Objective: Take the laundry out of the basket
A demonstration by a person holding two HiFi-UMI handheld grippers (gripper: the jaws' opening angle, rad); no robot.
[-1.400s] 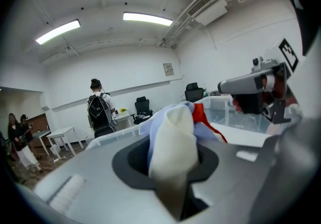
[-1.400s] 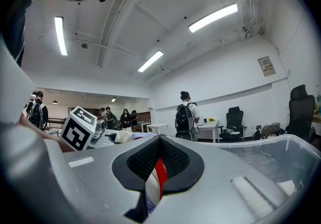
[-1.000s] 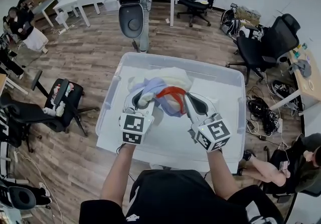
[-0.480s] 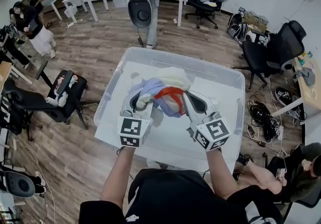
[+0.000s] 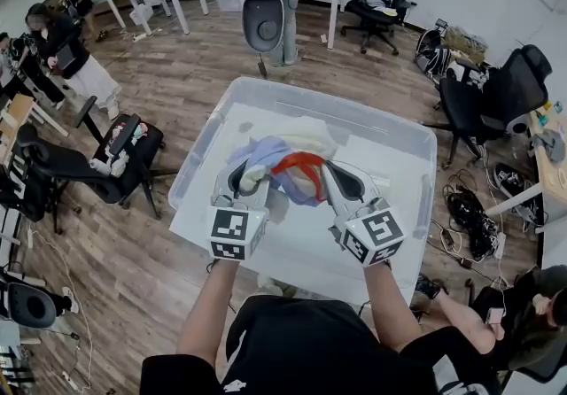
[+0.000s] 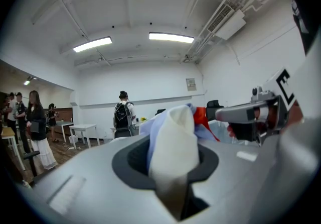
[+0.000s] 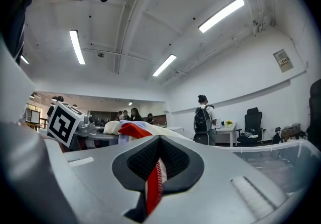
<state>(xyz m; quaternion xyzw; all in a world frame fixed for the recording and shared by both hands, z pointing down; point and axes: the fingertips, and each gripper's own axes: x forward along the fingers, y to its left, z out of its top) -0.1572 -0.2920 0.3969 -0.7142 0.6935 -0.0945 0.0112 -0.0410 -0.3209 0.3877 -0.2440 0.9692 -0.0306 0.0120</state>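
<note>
Both hands are over the clear basket (image 5: pixel 190 174) with the laundry (image 5: pixel 285 157) bunched up between them, above the basket's middle. The left gripper (image 5: pixel 246 177) has its fingers (image 6: pixel 95 168) clamped on a cream cloth (image 6: pixel 173 142), and the right gripper (image 5: pixel 330 175) is pinching a thin red strip (image 7: pixel 153 188) that runs back into the same bundle, alongside a lavender piece (image 5: pixel 266 152). Hard to say if the pile's underside is touching the basket floor, since the grippers and the cloth itself cover that bit. The near rim is mostly hidden behind the marker cubes and the person's forearms. Bare basket floor shows right of the bundle and behind it up to the far wall. Outside, there's an office chair (image 5: pixel 115 154) near the left wall, another one (image 5: pixel 496 92) plus a tangle of cables (image 5: pixel 465 207) off the right side, and open wooden floor (image 5: pixel 186 83) beyond the far-left corner.
</note>
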